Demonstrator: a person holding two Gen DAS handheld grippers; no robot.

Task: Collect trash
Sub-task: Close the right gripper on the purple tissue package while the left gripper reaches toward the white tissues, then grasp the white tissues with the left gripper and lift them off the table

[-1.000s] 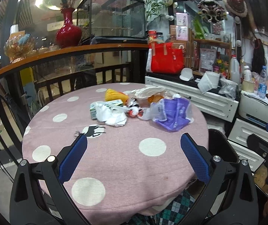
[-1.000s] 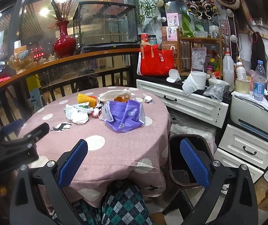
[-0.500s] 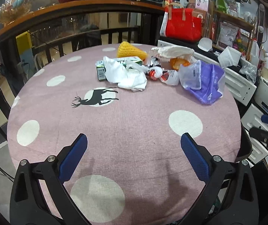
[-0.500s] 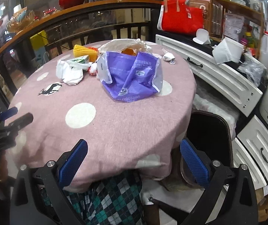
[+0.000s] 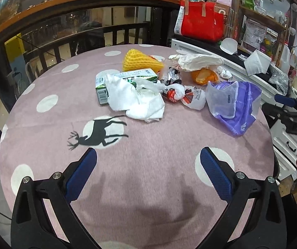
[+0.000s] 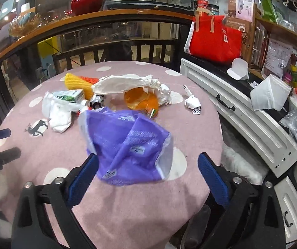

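On the round pink tabletop [image 5: 148, 186], spotted white with a black deer print: a cluster of trash toward the far side. Items: yellow foam net [image 5: 140, 61]; green-and-white carton [image 5: 125, 78]; crumpled white tissue [image 5: 138, 101]; knotted white bag with red print [image 5: 187, 97]; orange plastic cup [image 6: 142, 101]; long white wrapper [image 6: 125, 85]; purple plastic bag [image 6: 129, 145], nearest the right side.

Left gripper [image 5: 148, 172]: fingers wide, nothing between them, over bare cloth short of the trash.

Right gripper [image 6: 147, 172]: fingers wide though just narrowing; the purple plastic bag lies between the tips, left finger [image 6: 81, 176] at its edge, right finger apart.
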